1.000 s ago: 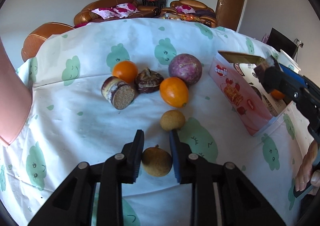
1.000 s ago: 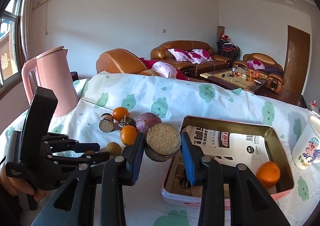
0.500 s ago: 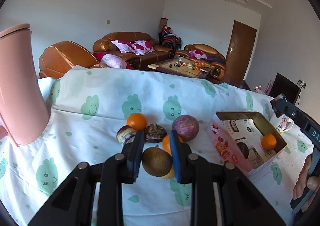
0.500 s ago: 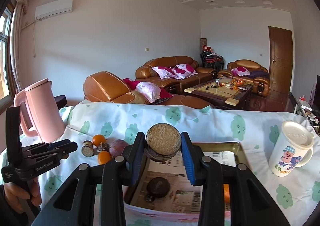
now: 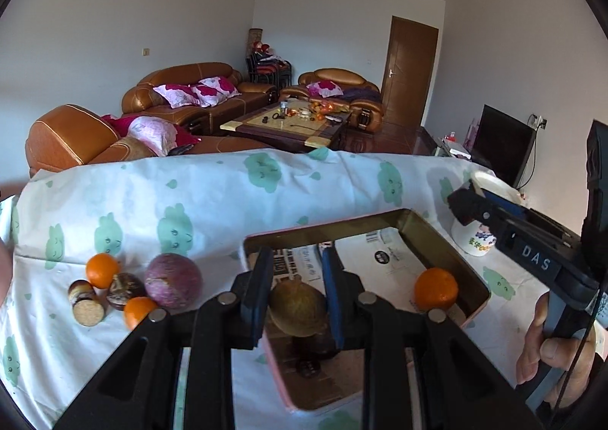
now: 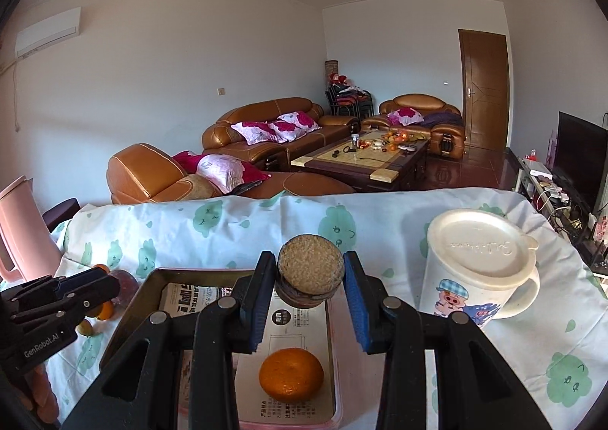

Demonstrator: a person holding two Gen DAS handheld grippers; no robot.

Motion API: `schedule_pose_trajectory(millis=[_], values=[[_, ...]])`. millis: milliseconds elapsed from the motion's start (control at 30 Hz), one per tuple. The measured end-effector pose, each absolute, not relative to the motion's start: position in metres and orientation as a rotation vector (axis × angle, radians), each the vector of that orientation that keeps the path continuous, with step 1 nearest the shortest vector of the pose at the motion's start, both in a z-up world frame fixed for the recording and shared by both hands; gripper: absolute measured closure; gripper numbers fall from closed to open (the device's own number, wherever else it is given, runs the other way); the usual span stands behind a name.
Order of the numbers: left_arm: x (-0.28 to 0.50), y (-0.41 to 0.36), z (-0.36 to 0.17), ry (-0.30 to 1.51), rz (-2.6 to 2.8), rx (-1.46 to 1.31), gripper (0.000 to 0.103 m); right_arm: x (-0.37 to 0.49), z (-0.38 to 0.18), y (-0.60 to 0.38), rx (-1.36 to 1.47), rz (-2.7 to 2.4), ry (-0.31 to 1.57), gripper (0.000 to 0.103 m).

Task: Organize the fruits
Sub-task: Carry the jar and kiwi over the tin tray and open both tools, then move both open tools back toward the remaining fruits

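On the far left of the counter (image 5: 212, 198), draped in soft white cloth printed with green clouds, lie a cut cylinder with a grainy face (image 5: 86, 303), two glossy oranges (image 5: 102, 270), a wrinkled dark fruit (image 5: 123, 291) and a round mottled purple fruit (image 5: 173, 281). My left jaws (image 5: 296, 295) are clamped on a dull olive-brown, rough round fruit (image 5: 298, 310) above the near-left corner of the shiny rectangular tin (image 5: 437, 240). My right jaws (image 6: 309, 285) grip a stubby cylinder with a coarse tan top (image 6: 311, 270) over the tin, above a dimpled orange (image 6: 290, 375). A smooth lidded mug (image 6: 478, 266) stands right.
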State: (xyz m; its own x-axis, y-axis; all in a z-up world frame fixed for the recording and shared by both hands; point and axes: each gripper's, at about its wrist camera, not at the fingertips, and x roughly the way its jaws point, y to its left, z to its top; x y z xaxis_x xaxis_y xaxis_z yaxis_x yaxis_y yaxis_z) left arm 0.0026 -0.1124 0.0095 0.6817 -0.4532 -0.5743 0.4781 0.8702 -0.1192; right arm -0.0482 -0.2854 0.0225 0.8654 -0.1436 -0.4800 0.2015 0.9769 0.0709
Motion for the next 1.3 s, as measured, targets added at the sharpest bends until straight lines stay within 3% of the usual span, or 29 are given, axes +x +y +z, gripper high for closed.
schedule_pose_trajectory(millis=[233, 633, 700, 800, 833, 867, 933, 967, 1067, 1300], values=[[-0.007, -0.166, -0.014, 0.716, -0.533, 0.125, 0.075, -0.027, -0.004, -0.285, 0.131, -0.131, 0.604, 0.064], [-0.009, -0.167, -0.028, 0.741, -0.474, 0.18, 0.074, -0.019, -0.02, -0.275, 0.157, -0.064, 0.666, 0.064], [-0.01, -0.166, -0.027, 0.736, -0.468, 0.178, 0.07, -0.018, -0.022, -0.276, 0.177, -0.05, 0.683, 0.064], [-0.014, -0.164, -0.024, 0.707, -0.46, 0.179, 0.04, -0.021, -0.02, -0.278, 0.204, -0.046, 0.673, 0.063], [-0.014, -0.163, -0.022, 0.69, -0.452, 0.18, 0.026, -0.023, -0.017, -0.279, 0.211, -0.045, 0.659, 0.061], [-0.017, -0.162, -0.019, 0.67, -0.444, 0.181, 0.015, -0.026, -0.015, -0.28, 0.218, -0.046, 0.64, 0.059], [-0.023, -0.16, -0.013, 0.623, -0.434, 0.187, 0.003, -0.032, -0.008, -0.282, 0.234, -0.05, 0.591, 0.041], [-0.026, -0.158, -0.01, 0.597, -0.429, 0.192, 0.0, -0.036, -0.005, -0.283, 0.241, -0.058, 0.561, 0.036], [-0.033, -0.157, -0.003, 0.543, -0.418, 0.216, 0.0, -0.043, 0.005, -0.285, 0.246, -0.087, 0.49, 0.032], [-0.032, -0.145, -0.002, 0.527, -0.36, 0.238, 0.0, -0.047, 0.005, -0.29, 0.228, -0.165, 0.438, 0.031]])
